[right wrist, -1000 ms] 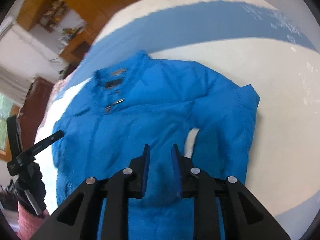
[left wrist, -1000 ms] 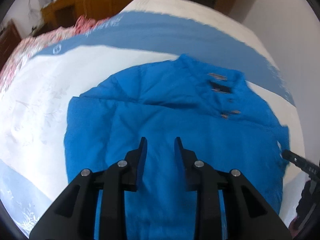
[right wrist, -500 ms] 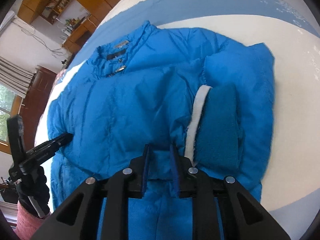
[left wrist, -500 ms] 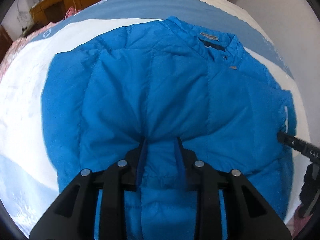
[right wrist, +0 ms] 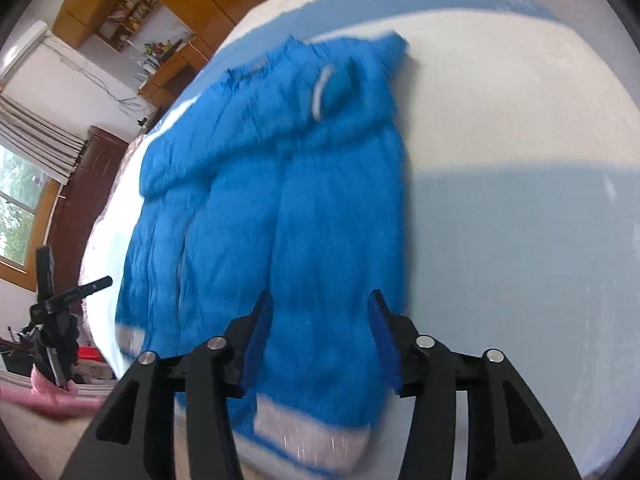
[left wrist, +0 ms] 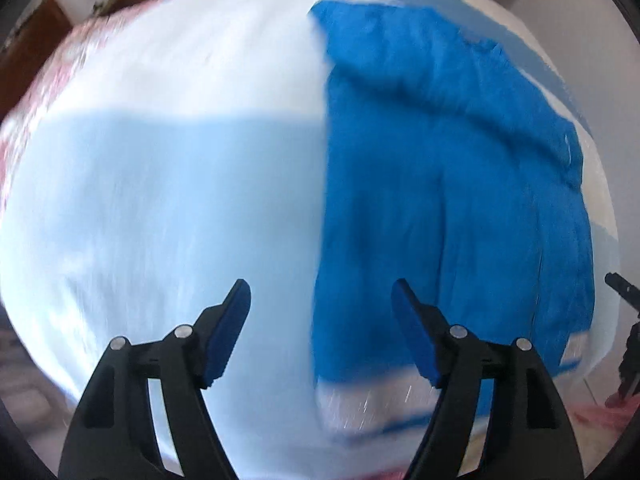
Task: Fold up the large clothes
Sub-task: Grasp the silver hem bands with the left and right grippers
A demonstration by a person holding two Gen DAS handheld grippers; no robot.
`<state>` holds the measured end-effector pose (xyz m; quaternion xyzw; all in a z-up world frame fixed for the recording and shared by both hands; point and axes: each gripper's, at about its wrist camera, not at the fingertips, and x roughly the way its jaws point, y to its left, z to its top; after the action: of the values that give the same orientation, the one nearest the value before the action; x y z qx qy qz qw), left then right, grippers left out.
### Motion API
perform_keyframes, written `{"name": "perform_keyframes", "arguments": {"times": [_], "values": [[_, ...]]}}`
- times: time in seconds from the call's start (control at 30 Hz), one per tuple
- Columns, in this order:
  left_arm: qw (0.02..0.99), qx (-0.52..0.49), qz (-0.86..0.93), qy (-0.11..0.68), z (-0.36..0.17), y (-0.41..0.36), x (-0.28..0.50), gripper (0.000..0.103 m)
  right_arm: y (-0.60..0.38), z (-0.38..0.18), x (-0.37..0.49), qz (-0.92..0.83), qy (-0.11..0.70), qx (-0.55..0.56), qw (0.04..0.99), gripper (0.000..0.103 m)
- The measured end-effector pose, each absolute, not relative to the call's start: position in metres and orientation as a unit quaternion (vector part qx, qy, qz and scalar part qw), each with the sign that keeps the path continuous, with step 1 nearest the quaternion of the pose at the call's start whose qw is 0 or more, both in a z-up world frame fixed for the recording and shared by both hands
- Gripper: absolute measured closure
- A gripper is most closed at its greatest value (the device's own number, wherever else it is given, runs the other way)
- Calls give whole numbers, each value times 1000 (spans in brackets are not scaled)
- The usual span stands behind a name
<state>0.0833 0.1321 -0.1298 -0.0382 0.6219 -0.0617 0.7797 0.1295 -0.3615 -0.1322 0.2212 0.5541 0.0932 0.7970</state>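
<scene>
Now both tools are opening, empty, above the blue jacket.

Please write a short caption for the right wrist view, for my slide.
Right gripper, jaws opening and empty, above the hem of a blue jacket spread on the bed.

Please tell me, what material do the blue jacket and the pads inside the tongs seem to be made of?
The blue jacket looks like padded synthetic fabric, perhaps nylon: stitched channels, puffy folds, slight sheen. Its hem band appears pale and ribbed, though blurred. The pads of the left tongs look like matte blue rubber or foam on black, probably plastic, fingers; the exact material is uncertain.
</scene>
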Motion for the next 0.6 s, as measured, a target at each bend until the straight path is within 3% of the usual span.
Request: {"name": "perform_keyframes", "arguments": {"times": [0.1, 0.37, 0.47, 0.53, 0.6], "values": [[758, -68, -85, 643, -143, 133, 56, 30, -358, -144, 104, 101, 571, 229, 782, 38], [741, -82, -90, 661, -174, 127, 43, 29, -345, -177, 78, 110, 601, 240, 754, 38], [738, -98, -99, 660, -174, 128, 43, 29, -341, -186, 75, 121, 597, 255, 751, 44], [734, -110, -111, 661, -174, 127, 42, 35, -338, -189, 75, 118, 599, 247, 753, 50], [725, -129, -128, 665, -176, 125, 41, 53, -337, -188, 76, 122, 597, 247, 754, 61]]}}
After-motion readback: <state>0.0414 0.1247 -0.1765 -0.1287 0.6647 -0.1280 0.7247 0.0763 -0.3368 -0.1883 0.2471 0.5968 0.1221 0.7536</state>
